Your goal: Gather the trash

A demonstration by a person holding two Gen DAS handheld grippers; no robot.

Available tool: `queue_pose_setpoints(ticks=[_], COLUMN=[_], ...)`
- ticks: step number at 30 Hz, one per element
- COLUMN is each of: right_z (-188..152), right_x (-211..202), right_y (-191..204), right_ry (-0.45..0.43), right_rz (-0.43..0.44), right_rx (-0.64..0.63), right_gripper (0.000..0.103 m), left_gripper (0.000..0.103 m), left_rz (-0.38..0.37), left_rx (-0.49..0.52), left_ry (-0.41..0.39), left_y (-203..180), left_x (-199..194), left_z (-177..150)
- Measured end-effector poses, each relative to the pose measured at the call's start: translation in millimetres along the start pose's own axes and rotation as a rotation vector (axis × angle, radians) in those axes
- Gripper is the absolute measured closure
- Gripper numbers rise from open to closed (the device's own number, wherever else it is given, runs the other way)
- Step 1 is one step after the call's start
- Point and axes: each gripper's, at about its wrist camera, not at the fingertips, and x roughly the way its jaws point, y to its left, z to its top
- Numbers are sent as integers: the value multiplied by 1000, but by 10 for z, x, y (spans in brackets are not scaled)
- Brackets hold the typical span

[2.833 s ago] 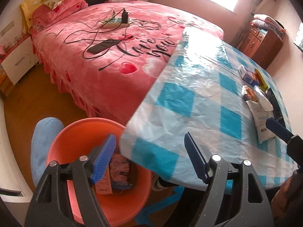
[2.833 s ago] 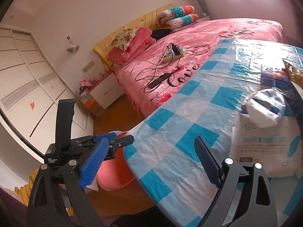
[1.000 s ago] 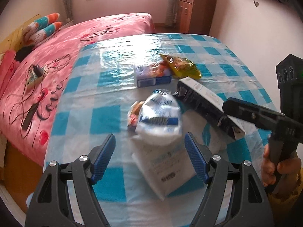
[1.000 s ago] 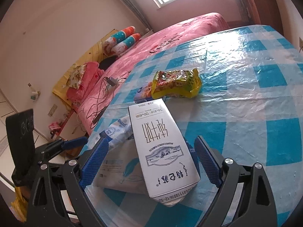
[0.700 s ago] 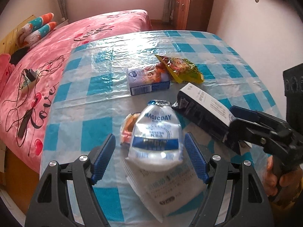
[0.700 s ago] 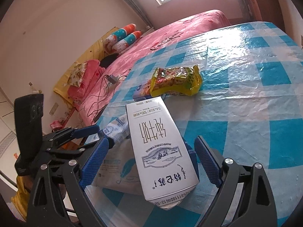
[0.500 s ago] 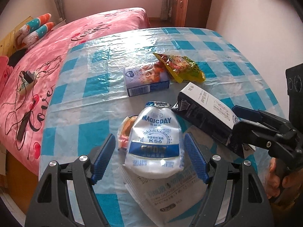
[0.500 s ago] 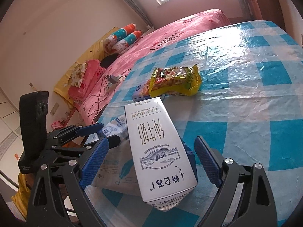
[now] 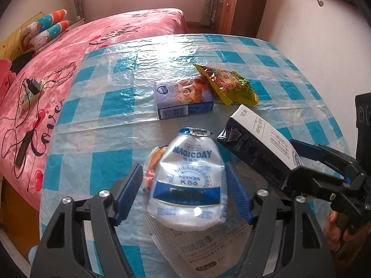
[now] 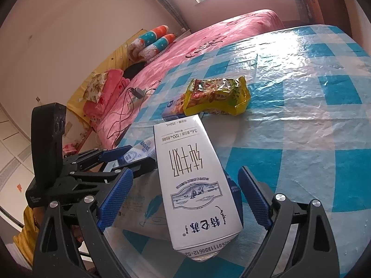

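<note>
Both my spread grippers straddle trash ungripped: left gripper [image 9: 183, 194] around MAGICDAY pouch [image 9: 189, 183], right gripper [image 10: 184, 199] around milk carton [image 10: 194, 185], long axes pointing toward snack bag [image 10: 216, 96].

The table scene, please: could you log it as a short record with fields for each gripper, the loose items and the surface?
left gripper: open, fingers either side of the crushed bottle
right gripper: open, straddling the milk carton
under both: white pouch, lying flat
beside bottle: small orange wrapper
farther back: purple box, with the yellow snack bag against it
surface: blue-checked tablecloth
</note>
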Motion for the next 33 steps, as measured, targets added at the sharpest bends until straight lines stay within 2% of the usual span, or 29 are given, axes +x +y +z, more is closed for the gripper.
queue_pose_setpoints(ticks=[1, 9, 27, 33], right_z=[0, -11, 7, -4], right_x=[7, 69, 170, 210], right_y=[7, 46, 39, 87], right_ry=[1, 17, 36, 38], right_rz=[-3, -16, -56, -84], right_rx=[-2, -18, -30, -52], right_gripper=[12, 12, 12, 19], left_gripper=[41, 41, 41, 41], left_rz=[-1, -12, -5, -16], left_rx=[-9, -67, -167, -199], left_ry=[3, -15, -72, -102], left_y=[16, 120, 403, 490], left_x=[6, -1, -274, -383], left_z=[-3, -37, -214, -252])
